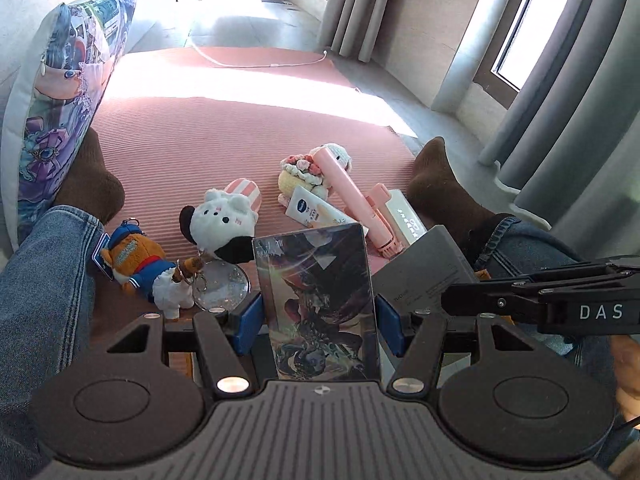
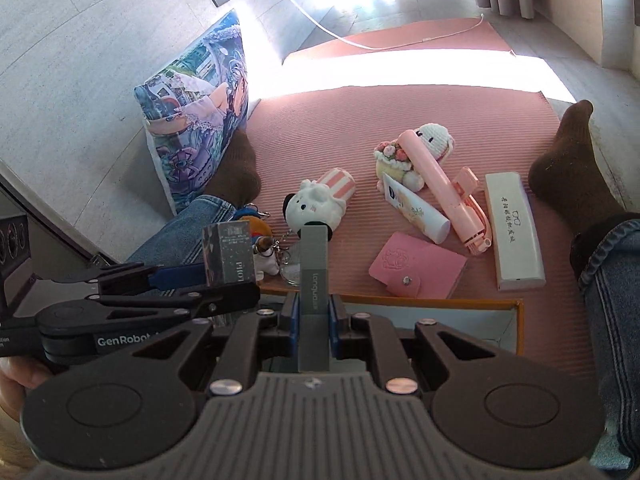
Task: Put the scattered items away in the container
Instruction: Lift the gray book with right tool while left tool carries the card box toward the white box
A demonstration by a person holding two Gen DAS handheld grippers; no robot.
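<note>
The left tongs (image 1: 316, 316) clamp a glossy printed box (image 1: 316, 300) by its two narrow sides between blue pads; its long axis runs away from the camera, and its dark illustrated face tilts up toward the lens. Its near end is cut off behind the tongs' body. The right tongs (image 2: 314, 316) stand narrow, pinching a slim grey box (image 2: 314, 280) edge-on, long axis pointing forward, its lettered spine up. Both boxes are held in the air above the near part of the pink ribbed mat (image 2: 440, 120).

Just under the right tongs lies the container (image 2: 518, 320), of which only an orange rim and a pale inner wall show; its contents cannot be made out.

On the mat beyond lie a flat pink wallet (image 2: 416, 266) with a snap tab, a white hard case (image 2: 514, 232) with printed characters, a pink folding stick (image 2: 440, 184) resting on a crocheted bunny (image 2: 434, 136) and crossing a soft cream tube (image 2: 416, 210), a white plush cat (image 2: 314, 206) with a striped hat, and a plush bear keychain (image 1: 136, 268) beside a clear round disc (image 1: 220, 288), partly hidden in the right view by the left tongs.

A person's denim legs and brown socks (image 1: 440, 184) flank the items. A printed cushion (image 1: 68, 92) leans at the left edge, and a white cable (image 2: 340, 36) trails across the floor.
</note>
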